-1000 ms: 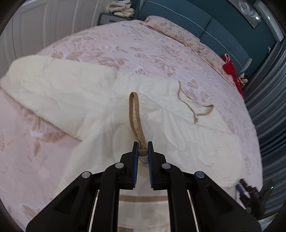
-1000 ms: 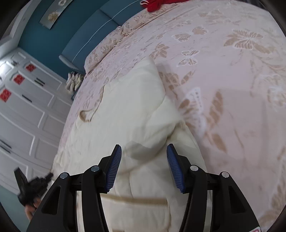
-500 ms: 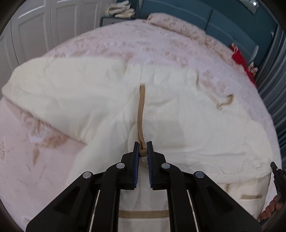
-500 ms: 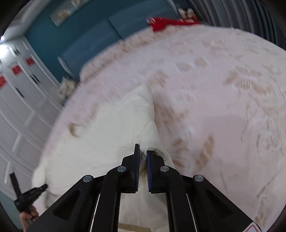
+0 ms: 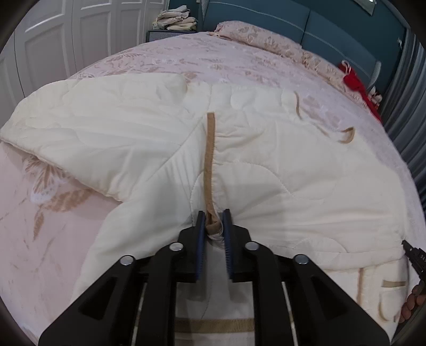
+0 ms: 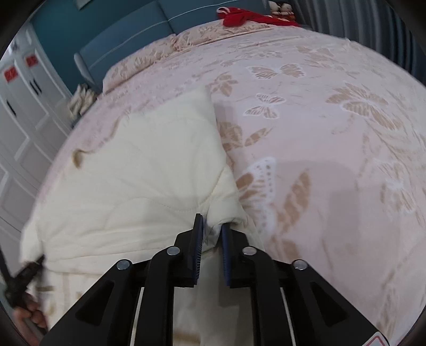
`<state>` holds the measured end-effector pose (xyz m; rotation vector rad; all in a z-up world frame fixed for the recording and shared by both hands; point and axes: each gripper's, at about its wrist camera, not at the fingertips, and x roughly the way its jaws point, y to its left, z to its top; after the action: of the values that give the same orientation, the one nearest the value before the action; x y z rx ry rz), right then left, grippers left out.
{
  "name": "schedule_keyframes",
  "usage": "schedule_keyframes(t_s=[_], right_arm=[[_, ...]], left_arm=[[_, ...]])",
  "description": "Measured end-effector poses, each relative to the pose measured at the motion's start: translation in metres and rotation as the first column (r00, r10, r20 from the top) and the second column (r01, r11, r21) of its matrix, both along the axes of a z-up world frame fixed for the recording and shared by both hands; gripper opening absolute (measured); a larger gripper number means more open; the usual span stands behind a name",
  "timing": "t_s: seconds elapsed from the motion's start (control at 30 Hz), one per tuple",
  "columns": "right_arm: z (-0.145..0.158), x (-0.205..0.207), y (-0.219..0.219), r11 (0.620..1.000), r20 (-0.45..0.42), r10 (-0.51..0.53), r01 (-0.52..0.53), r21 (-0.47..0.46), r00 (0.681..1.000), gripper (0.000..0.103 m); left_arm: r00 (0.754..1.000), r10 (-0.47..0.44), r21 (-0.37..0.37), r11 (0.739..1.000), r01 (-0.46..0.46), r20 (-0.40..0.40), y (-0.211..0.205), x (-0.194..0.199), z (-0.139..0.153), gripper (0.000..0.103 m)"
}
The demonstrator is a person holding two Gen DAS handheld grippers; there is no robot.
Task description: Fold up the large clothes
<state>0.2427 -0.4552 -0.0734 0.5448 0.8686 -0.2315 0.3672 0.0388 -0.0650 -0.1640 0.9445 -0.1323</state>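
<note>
A cream quilted garment (image 5: 266, 173) with tan trim lies folded over itself on the pink bed. In the left wrist view my left gripper (image 5: 213, 223) is low over it. A tan strap (image 5: 209, 159) and bunched cloth fill the gap, still touching both pads as the jaws are opening. In the right wrist view my right gripper (image 6: 211, 226) pinches a fold at the garment's (image 6: 133, 173) right edge, and its jaws are opening slightly too. The other gripper (image 6: 24, 276) and a hand show at the lower left.
The bedspread (image 5: 53, 239) has a tan butterfly pattern. Matching pillows (image 5: 266, 40) lie against a teal headboard. A red item (image 5: 356, 82) sits at the bed's far right. Folded cloths (image 5: 175, 21) rest on a nightstand beside white wardrobe doors (image 5: 66, 40).
My left gripper came down toward the bed, laying the garment flatter and the strap straight, and its jaws spread a little. My right gripper went from wide open to closed on the garment's edge.
</note>
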Motion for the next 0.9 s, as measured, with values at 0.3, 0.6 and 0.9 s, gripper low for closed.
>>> schedule_keyframes(t_s=[0.3, 0.6, 0.9], right_arm=[[0.066, -0.009, 0.077, 0.988, 0.074, 0.139, -0.133, -0.077, 0.988, 0.009], [0.023, 0.037, 0.187, 0.900, -0.072, 0.387, -0.393, -0.189, 0.919, 0.002], [-0.002, 0.022, 0.118, 0.949, -0.096, 0.250, -0.264, -0.176, 0.963, 0.000]], left_arm=[[0.993, 0.023, 0.040, 0.999, -0.027, 0.112, 0.001, -0.034, 0.074, 0.036], [0.988, -0.146, 0.040, 0.988, 0.147, -0.043, -0.097, -0.028, 0.024, 0.032], [0.988, -0.156, 0.065, 0.986, 0.155, -0.003, -0.095, -0.033, 0.004, 0.030]])
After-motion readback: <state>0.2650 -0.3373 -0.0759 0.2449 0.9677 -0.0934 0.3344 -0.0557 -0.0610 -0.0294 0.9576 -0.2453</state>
